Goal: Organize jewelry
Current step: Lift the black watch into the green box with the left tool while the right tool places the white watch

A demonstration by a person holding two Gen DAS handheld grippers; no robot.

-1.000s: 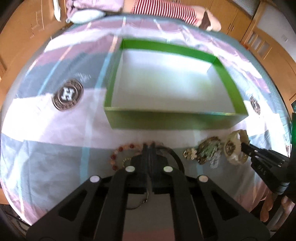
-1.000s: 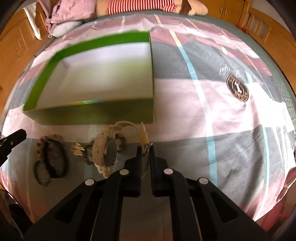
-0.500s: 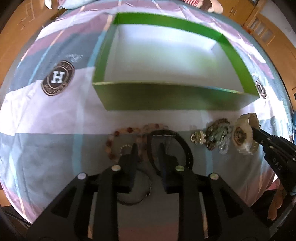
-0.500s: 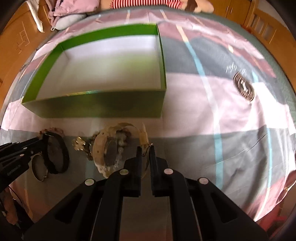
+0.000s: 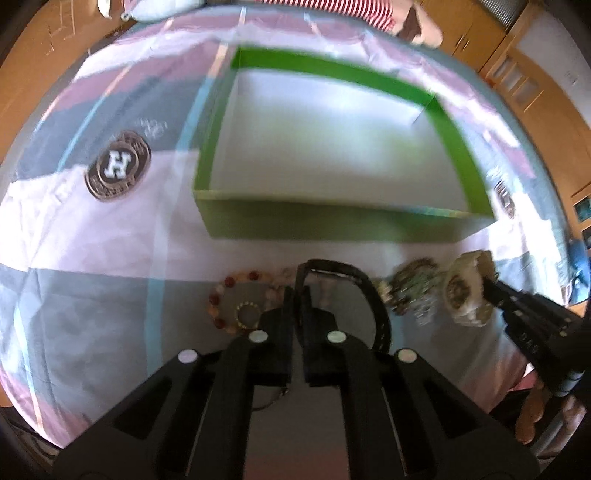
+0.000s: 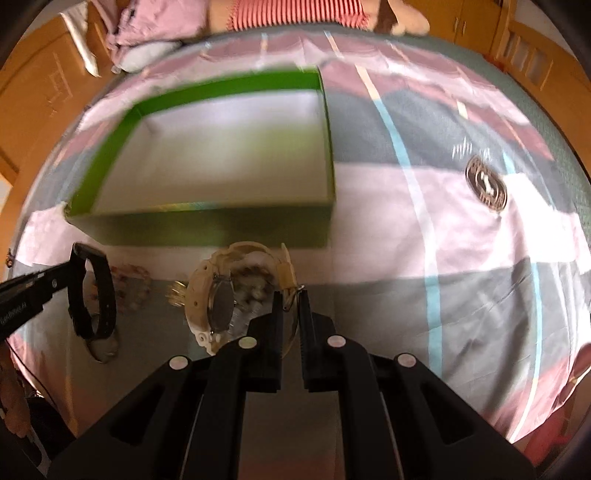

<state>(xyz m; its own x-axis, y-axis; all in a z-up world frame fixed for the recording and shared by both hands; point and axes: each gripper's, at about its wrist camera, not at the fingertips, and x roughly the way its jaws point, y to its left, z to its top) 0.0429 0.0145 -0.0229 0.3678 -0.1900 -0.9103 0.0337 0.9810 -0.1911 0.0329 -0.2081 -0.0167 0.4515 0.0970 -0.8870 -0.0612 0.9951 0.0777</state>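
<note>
An open green box (image 5: 332,223) with a white inside lies on the bedspread. In front of it my left gripper (image 5: 298,295) is shut on a black band (image 5: 347,268), and the band hangs lifted off the cloth (image 6: 105,291). A beaded bracelet (image 5: 221,295) and a small gold ring (image 5: 247,314) lie just left of the fingers. My right gripper (image 6: 291,295) is shut on the strap of a cream watch (image 6: 214,302), which stands on edge in front of the box (image 6: 207,229). A greenish jewelry cluster (image 5: 413,288) lies between band and watch (image 5: 465,291).
The bedspread carries a round H badge (image 5: 118,170) to the left and another badge (image 6: 485,186) to the right. A person in a striped top (image 6: 295,11) lies at the far edge. Wooden cabinets (image 5: 517,74) ring the bed. A thin ring (image 6: 103,347) lies under the band.
The left gripper stood open around the black band half a second ago; now it is shut on it and has lifted it. The right gripper stays shut on the watch strap.
</note>
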